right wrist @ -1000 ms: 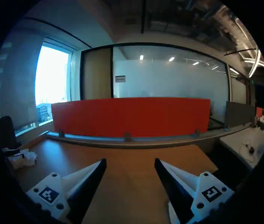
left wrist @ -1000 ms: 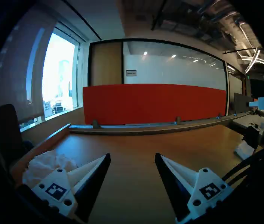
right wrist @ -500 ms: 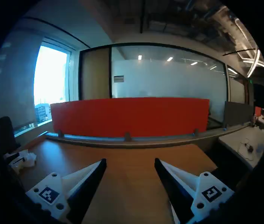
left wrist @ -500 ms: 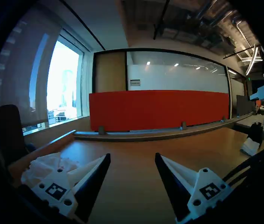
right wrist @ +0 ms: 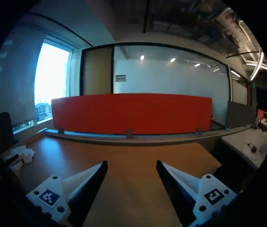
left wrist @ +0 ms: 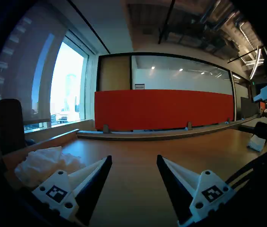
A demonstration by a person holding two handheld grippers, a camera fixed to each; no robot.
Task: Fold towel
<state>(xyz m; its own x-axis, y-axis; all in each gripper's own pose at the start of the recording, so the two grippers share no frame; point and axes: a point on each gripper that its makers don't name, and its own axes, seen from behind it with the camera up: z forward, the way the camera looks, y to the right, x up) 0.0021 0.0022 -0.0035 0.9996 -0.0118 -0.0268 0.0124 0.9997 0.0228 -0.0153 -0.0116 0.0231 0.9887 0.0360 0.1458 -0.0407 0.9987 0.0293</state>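
Note:
A crumpled white towel [left wrist: 44, 164] lies on the wooden table [left wrist: 141, 151] at the left, just beyond and beside my left gripper's left finger, near the table's raised side edge. My left gripper [left wrist: 133, 158] is open over bare wood, with nothing between its fingers. My right gripper [right wrist: 131, 163] is also open and empty above the same table [right wrist: 133, 151]. In the right gripper view the white towel [right wrist: 22, 154] shows small at the far left edge of the table.
A red divider panel [left wrist: 163, 109] runs along the table's far edge, with a glass wall behind it. A dark chair back [left wrist: 9, 125] stands at the left by the window. A dark object with a white piece [left wrist: 258, 140] sits at the table's right end.
The left gripper has shifted slightly, so the towel now shows larger beside its left finger. The right gripper's view has tipped a little. Both grippers stay open.

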